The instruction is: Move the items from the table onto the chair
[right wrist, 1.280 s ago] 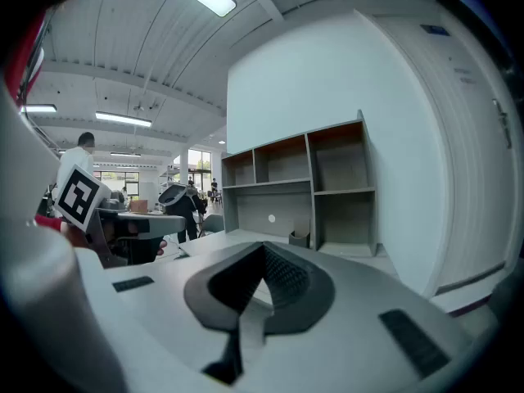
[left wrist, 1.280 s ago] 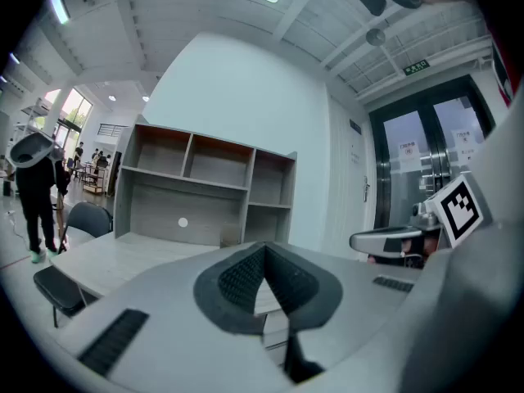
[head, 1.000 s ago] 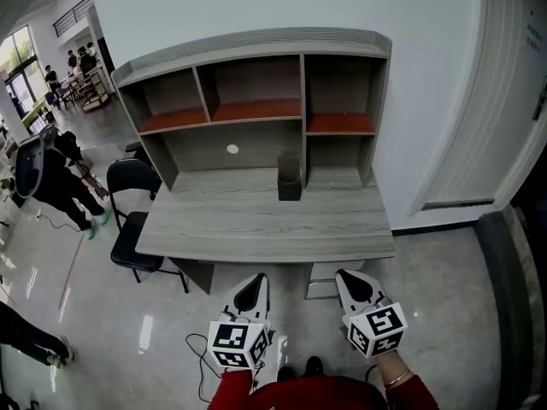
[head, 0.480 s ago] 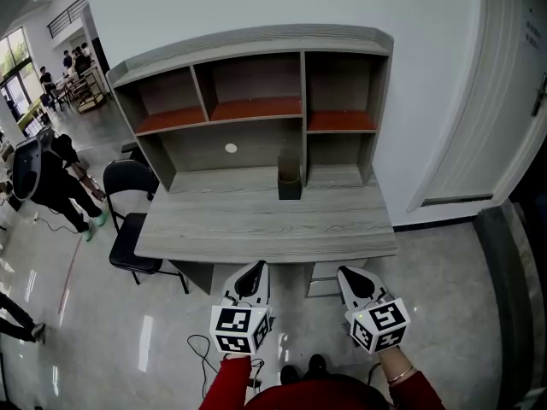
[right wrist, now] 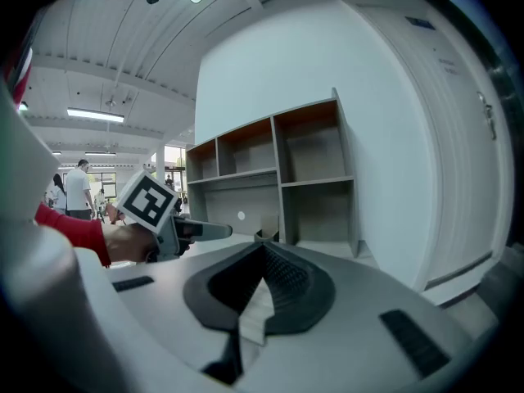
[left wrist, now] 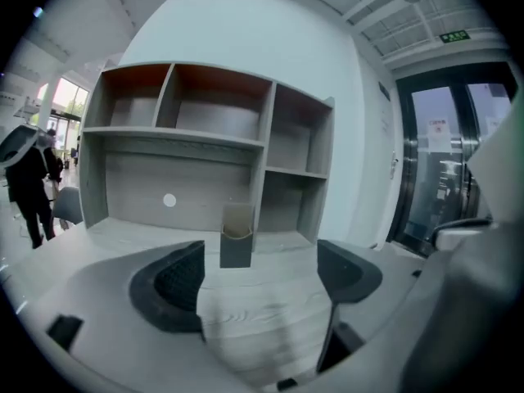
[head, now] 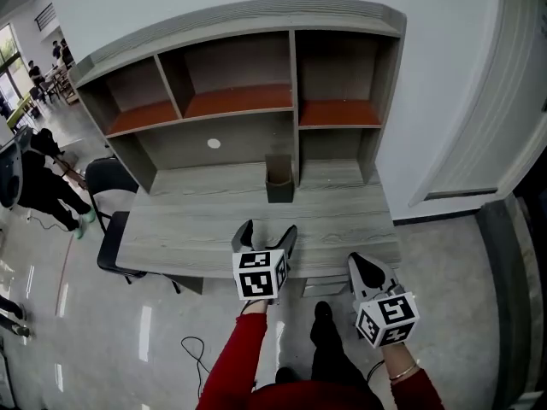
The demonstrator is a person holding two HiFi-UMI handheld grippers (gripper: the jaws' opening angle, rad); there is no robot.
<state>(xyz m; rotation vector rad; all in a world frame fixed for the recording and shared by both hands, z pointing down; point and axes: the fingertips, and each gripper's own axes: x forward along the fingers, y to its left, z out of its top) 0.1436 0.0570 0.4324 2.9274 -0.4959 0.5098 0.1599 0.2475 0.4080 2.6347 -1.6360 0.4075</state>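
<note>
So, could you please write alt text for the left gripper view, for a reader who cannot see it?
The left tool is opening its jaws, nothing between them, pointing at a small grey container on a wooden desk before a shelf unit. A person stands far left.

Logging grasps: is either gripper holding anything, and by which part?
Nothing is held: the left gripper is opening with nothing between its jaws; the right gripper is shut and empty.

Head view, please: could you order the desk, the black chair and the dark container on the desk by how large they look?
Largest: desk, by far.
Middle: black chair, partly hidden behind the desk.
Smallest: dark container.
</note>
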